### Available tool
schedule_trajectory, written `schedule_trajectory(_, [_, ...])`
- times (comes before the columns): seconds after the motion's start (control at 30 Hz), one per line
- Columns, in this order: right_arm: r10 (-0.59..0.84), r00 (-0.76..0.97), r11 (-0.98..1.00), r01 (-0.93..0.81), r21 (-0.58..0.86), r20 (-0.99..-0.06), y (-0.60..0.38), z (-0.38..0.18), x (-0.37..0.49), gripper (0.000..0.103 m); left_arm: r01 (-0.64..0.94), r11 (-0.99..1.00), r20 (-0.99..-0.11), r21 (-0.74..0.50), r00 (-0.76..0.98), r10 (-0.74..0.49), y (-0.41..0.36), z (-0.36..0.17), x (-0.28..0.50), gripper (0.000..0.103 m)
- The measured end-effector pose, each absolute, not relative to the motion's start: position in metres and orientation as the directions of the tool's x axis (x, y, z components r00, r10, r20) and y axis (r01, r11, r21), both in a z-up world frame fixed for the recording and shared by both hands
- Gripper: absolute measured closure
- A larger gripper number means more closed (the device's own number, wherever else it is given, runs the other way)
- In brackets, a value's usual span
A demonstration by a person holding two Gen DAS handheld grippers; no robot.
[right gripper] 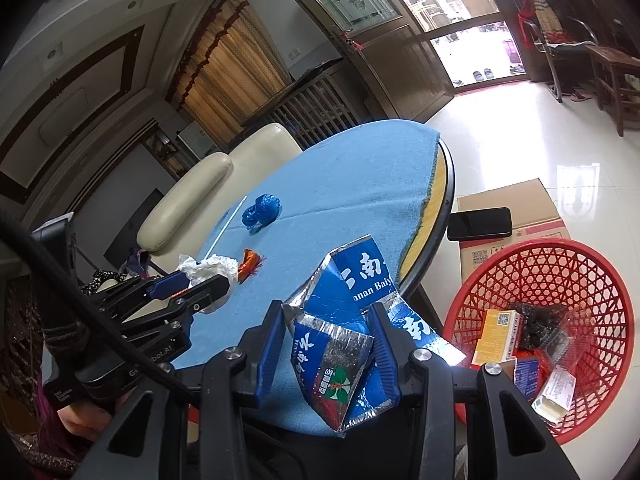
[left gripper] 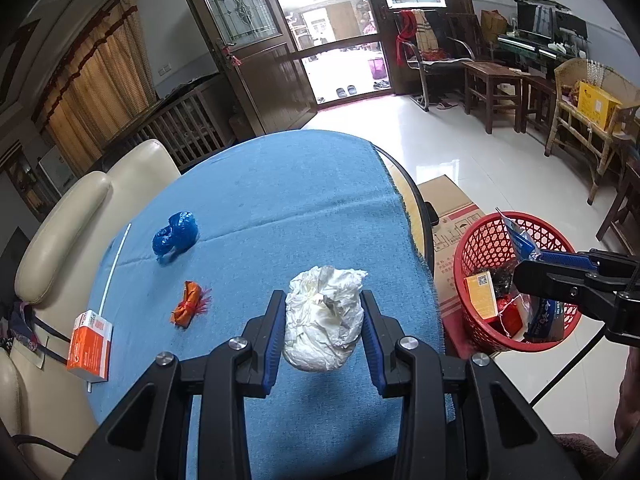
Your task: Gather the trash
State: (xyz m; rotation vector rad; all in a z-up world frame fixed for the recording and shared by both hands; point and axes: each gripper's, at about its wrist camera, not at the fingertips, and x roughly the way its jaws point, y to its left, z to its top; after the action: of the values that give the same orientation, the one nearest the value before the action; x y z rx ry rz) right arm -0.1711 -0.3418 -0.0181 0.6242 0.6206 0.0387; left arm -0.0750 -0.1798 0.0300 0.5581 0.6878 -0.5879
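Note:
My left gripper is shut on a crumpled white paper wad, held just above the blue cloth of the round table. In the right wrist view the same gripper shows at the left with the white wad. My right gripper is shut on a torn blue foil carton, off the table's right edge. The left wrist view shows it holding the blue carton over the red mesh basket. The basket holds several boxes and wrappers.
On the cloth lie a blue plastic bag wad, an orange wrapper, an orange-white box and a thin white stick. A cardboard box with a phone stands behind the basket. A cream chair is left.

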Motion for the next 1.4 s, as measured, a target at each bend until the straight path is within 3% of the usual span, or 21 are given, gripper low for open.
schedule_trajectory(1.4, [0.129,0.843,0.732,0.274,0.624,-0.522,-0.416,-0.035,-0.216,0.058,0.774,0.554,-0.749,0.306,0.555,-0.362,-0.258,0.019,-0.101,0.065])
